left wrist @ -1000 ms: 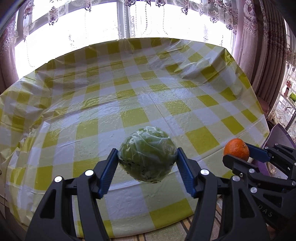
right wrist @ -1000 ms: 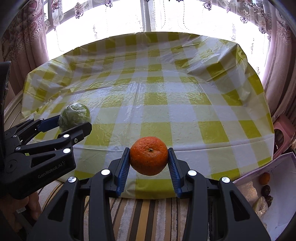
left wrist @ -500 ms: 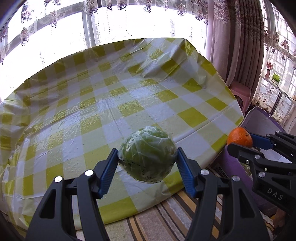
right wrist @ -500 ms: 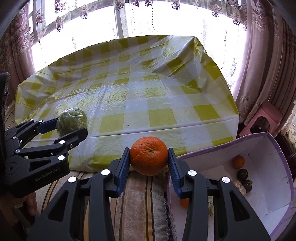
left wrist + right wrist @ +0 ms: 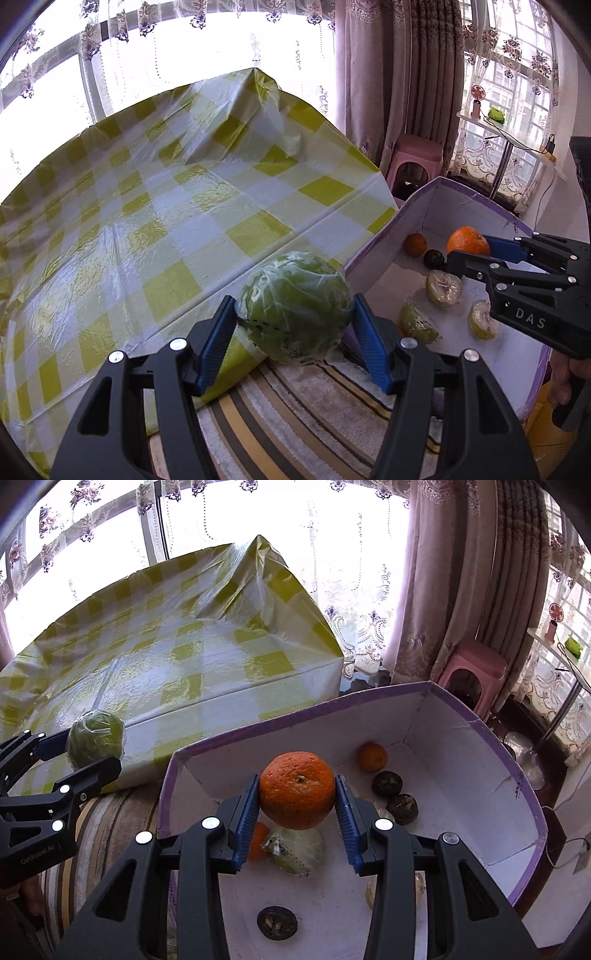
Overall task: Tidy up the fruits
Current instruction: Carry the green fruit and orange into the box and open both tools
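My left gripper (image 5: 293, 334) is shut on a green fruit wrapped in plastic film (image 5: 293, 306), held over the table's edge just left of the box. It also shows in the right wrist view (image 5: 95, 738). My right gripper (image 5: 297, 806) is shut on a large orange (image 5: 297, 790), held above the inside of a white box with a purple rim (image 5: 524, 786). The box (image 5: 373, 243) holds a small orange (image 5: 372, 756), dark round fruits (image 5: 387, 783) and film-wrapped pale fruits (image 5: 295, 851).
A table with a yellow-and-white checked plastic cloth (image 5: 147, 206) lies to the left. A striped cushion (image 5: 295, 417) lies below the grippers. A pink stool (image 5: 417, 158) and curtains (image 5: 399, 74) stand behind the box.
Both grippers have swung right, from over the table to the box. The orange is now above the box's inside. The wrapped green fruit is near the box's left wall.
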Tool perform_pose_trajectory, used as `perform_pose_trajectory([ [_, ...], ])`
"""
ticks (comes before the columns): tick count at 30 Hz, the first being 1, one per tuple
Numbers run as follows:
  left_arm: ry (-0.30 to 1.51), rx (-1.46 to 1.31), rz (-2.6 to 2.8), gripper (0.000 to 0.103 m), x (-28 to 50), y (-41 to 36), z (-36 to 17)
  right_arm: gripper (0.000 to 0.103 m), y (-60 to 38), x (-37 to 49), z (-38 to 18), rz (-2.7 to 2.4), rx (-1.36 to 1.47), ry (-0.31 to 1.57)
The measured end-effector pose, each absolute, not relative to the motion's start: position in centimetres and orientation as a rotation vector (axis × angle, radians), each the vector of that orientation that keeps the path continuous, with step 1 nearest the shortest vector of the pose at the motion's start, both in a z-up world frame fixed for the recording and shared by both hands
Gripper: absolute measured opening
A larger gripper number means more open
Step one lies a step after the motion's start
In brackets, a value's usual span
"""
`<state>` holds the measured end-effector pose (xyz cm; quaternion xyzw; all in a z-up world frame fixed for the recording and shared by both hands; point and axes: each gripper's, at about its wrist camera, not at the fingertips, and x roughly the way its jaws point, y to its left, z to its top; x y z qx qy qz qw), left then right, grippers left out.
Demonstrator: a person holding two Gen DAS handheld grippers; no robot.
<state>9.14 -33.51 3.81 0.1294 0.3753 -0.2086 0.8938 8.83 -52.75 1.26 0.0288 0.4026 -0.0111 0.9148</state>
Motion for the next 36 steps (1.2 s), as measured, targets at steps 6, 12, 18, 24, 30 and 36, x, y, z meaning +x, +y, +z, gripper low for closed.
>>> perform_pose_trajectory([
  [6, 0.801, 0.35, -0.548, 0.063, 7.7, -38.4, 2.6, 0.04, -57.1, 8.0, -0.5, -0.126, 0.069, 0.872],
  [12, 0.872, 0.426, -0.686, 0.063, 6.7, -42.6, 0.6, 0.04, -59.5, 7.5, -2.3, -0.182, 0.064, 0.913],
  [18, 0.969, 0.527, -0.787, 0.063, 5.8, -45.9, -1.9, 0.04, -60.0, 7.4, -3.4, -0.2, 0.043, 0.946],
  [24, 1.042, 0.585, -0.83, 0.063, 5.9, -47.2, -3.8, 0.04, -60.1, 7.5, -4.3, -0.204, 0.04, 0.979],
  [30, 1.118, 0.598, -0.819, 0.064, 6.8, -47.5, -5.8, 0.041, -59.6, 7.4, -5.0, -0.192, 0.041, 0.998],
  [36, 1.118, 0.61, -0.76, 0.065, 7.6, -47.7, -6.5, 0.041, -59.3, 7.6, -5.3, -0.188, 0.029, 1.009],
])
